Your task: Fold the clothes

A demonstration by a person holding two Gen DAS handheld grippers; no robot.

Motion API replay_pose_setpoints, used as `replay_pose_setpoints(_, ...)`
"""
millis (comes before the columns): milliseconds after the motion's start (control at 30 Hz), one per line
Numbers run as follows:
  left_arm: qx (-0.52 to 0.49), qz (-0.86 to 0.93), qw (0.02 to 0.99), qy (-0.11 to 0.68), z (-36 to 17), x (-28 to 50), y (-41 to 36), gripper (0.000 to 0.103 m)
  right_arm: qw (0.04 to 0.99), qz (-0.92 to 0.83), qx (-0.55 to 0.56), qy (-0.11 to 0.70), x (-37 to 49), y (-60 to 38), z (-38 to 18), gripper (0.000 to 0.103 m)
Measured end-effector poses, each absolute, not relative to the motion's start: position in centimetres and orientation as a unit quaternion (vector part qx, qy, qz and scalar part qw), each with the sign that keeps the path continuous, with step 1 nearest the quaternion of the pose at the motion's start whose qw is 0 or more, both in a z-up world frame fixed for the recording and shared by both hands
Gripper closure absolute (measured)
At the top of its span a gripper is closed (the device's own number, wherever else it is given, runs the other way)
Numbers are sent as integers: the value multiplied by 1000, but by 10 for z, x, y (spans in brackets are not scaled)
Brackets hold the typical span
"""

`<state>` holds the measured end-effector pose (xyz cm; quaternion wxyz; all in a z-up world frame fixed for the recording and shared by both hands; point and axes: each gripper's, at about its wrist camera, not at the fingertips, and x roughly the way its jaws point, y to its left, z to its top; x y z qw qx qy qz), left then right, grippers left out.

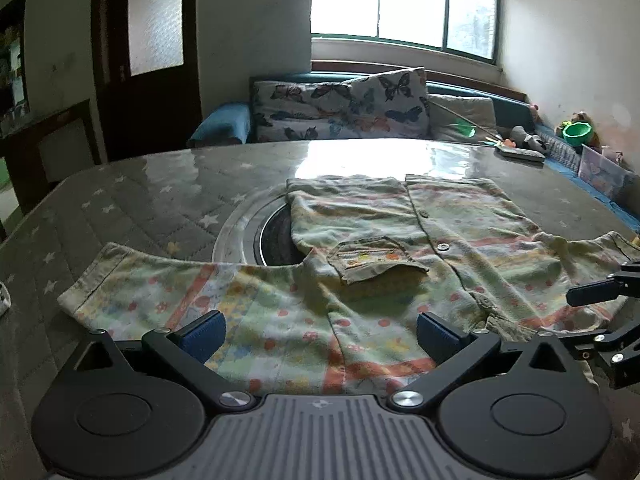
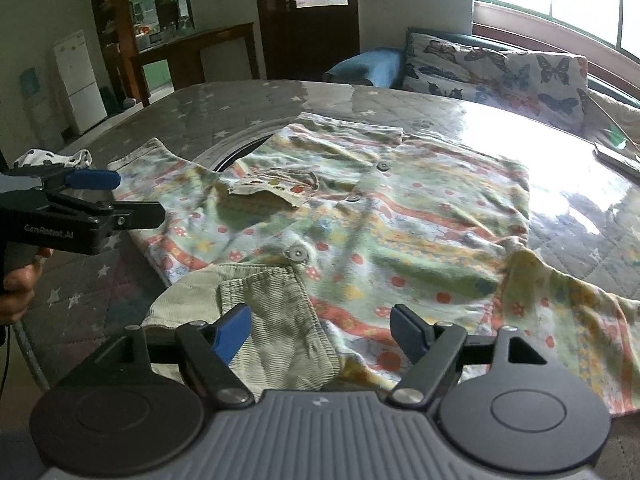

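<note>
A child's short-sleeved button shirt (image 1: 460, 224) with a pale green, orange and flower print lies spread flat, front up, on the table, collar nearest me. It fills the right wrist view too (image 2: 400, 216). My left gripper (image 1: 320, 332) is open and empty, hovering over the shirt's left sleeve and shoulder. My right gripper (image 2: 320, 332) is open and empty, just above the corduroy collar (image 2: 276, 320). The left gripper also shows at the left of the right wrist view (image 2: 116, 196), and the right one at the edge of the left wrist view (image 1: 592, 312).
The table (image 1: 160, 200) has a quilted star cover under glossy plastic and a round inset (image 1: 256, 232) partly under the shirt. A remote-like object (image 1: 520, 154) lies at its far right. A spotted cloth (image 2: 52, 158) lies at its left edge. A sofa with butterfly cushions (image 1: 340, 108) stands behind.
</note>
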<state>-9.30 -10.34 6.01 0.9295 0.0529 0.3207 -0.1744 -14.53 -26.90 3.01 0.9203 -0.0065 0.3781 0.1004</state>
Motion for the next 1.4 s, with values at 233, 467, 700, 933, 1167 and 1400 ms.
replay_pose_setpoints(233,43,-160,926,340,57,-89,-101,0,919,87,-3,384,-144,-273,25,18)
replay_pose_setpoints(467,49,-151,924,348,54,-88,-101,0,915,82,-2,395,-143,-272,17,12)
replay_pose_setpoints(700,63,-130,926,348,51,-86,-103,0,912,80,-1,401,-142,-271,8,3)
replay_pose_setpoints(933,73,-122,923,358,47,-83,-104,0,913,79,5,400,-142,-270,6,0)
replay_pose_setpoints(1167,82,-126,919,364,46,-83,-105,0,915,76,5,397,-142,-270,5,0)
replay_pose_setpoints(1400,78,-126,911,385,41,-80,-106,0,912,76,17,403,-138,-272,6,0)
